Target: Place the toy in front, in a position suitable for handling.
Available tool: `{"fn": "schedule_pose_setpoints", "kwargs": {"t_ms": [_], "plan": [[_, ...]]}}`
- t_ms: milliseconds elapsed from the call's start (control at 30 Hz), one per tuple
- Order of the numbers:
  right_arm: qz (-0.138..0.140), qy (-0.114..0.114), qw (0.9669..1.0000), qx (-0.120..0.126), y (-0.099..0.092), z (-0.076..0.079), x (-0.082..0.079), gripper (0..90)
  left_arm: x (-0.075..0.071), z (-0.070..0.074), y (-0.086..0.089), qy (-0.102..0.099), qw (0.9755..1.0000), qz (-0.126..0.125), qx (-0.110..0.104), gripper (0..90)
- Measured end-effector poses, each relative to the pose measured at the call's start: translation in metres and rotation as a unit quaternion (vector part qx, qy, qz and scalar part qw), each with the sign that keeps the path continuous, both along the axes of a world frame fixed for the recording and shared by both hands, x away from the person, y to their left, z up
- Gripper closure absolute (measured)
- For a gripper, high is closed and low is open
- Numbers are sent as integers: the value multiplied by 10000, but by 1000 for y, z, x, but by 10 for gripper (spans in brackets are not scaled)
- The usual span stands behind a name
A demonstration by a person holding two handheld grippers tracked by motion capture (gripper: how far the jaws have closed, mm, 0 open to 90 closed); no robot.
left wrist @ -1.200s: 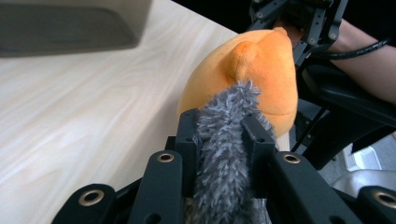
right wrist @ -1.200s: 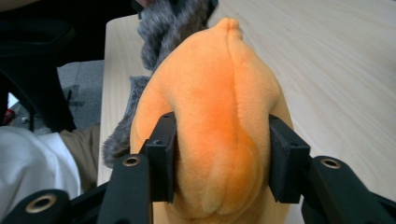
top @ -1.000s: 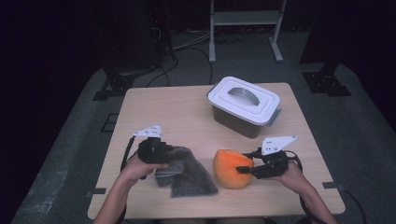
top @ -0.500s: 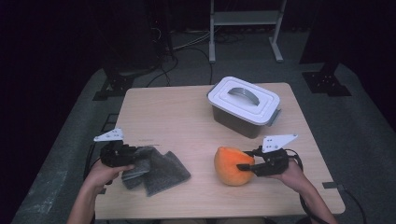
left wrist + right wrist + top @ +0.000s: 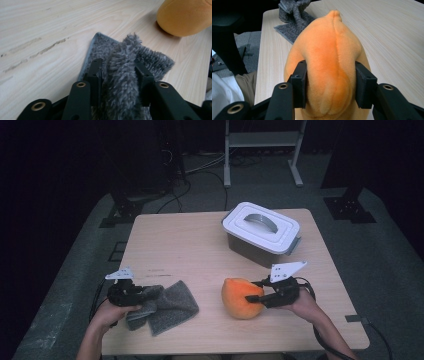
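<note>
**benchguy:** Since the left gripper [image 5: 145,294] has just been letting its jaws out a bit, is it dropping the grey cloth [image 5: 167,306]? A fold of cloth stands between the pads, but I can't tell if they press on it now.

**tabletop_tess:** Looks like a release to me. The cloth sits near the table's [image 5: 190,250] 7 o'clock corner, half bunched. I'd open wider before pulling away, otherwise the fuzzy pile snags a pad and drags the whole thing.

**benchguy:** And the right gripper [image 5: 254,296]?

**tabletop_tess:** Part open, squeezing the orange plush toy [image 5: 240,297] from both sides; you can see the fabric dented in. Toy's around 5 o'clock, resting on the wood. The lidded box [image 5: 261,233] waits at 1 o'clock. Keep that squeeze steady, it's soft and could slip out.
</note>
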State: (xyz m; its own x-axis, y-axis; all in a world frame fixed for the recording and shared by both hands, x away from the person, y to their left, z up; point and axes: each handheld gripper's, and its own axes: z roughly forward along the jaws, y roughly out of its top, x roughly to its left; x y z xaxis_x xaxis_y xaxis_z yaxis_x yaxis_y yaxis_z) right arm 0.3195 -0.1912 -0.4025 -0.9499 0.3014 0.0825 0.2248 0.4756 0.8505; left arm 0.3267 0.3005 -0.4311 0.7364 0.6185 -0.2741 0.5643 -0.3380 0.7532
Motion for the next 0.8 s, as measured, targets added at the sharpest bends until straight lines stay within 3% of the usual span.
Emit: {"fn": "schedule_pose_setpoints", "kwargs": {"t_ms": [100, 300, 533, 800], "plan": [[-6, 38, 10000, 24, 0, -1, 2, 521, -1, 0, 3, 55, 10000, -8, -13, 567], [13, -2, 10000, -39, 6, 1, 5, 520, -2, 8, 4, -53, 9999, -3, 93, 511], [62, 12, 10000, -52, 11, 1, 8, 519, -8, 10, 2, 25, 9993, -359, 109, 471], [58, -12, 10000, -74, 11, 2, 7, 519, -11, 22, -2, -119, 9988, -477, 78, 444]]}}
